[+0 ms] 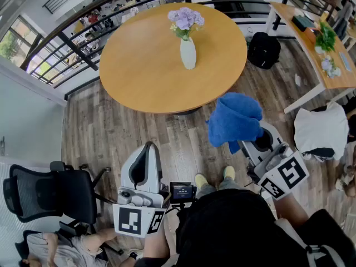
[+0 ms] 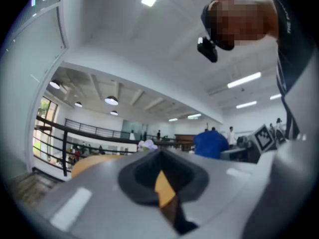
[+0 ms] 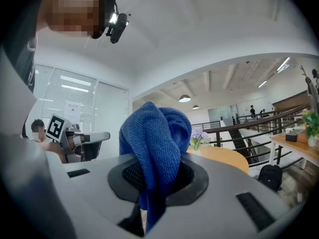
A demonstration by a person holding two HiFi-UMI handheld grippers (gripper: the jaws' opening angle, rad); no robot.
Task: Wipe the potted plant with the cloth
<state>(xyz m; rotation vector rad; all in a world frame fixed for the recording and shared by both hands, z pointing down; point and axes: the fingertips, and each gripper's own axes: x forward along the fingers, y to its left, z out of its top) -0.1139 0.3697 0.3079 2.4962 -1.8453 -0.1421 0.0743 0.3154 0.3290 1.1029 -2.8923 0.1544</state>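
**Plant** (image 1: 187,32): purple flowers in a white vase, set upright near the middle of the round table (image 1: 133,77). It is touched by nothing and is well apart from both grippers, across a strip of wood floor.

**Cloth** (image 1: 236,119): blue and bunched, held in the air between plant and person. Its lower folds are pinched by the right gripper (image 3: 152,183), whose jaws are closed on it, and the bulk stands above them.

**Left gripper** (image 2: 162,178): the jaws are pressed together with nothing between them. It is held level, low and to the left, and aimed toward the table.

**Step in hand, as judged:** the cloth is secured, the approach to the table is not yet made, and no wiping is begun.

**Next move, as judged:** the cloth is to be carried forward and laid against flowers or vase with light pressure. The vase looks narrow and easily tipped, so steadying by the left gripper may be called for.

**Surroundings:** a black railing (image 1: 72,43) is seen behind the table.
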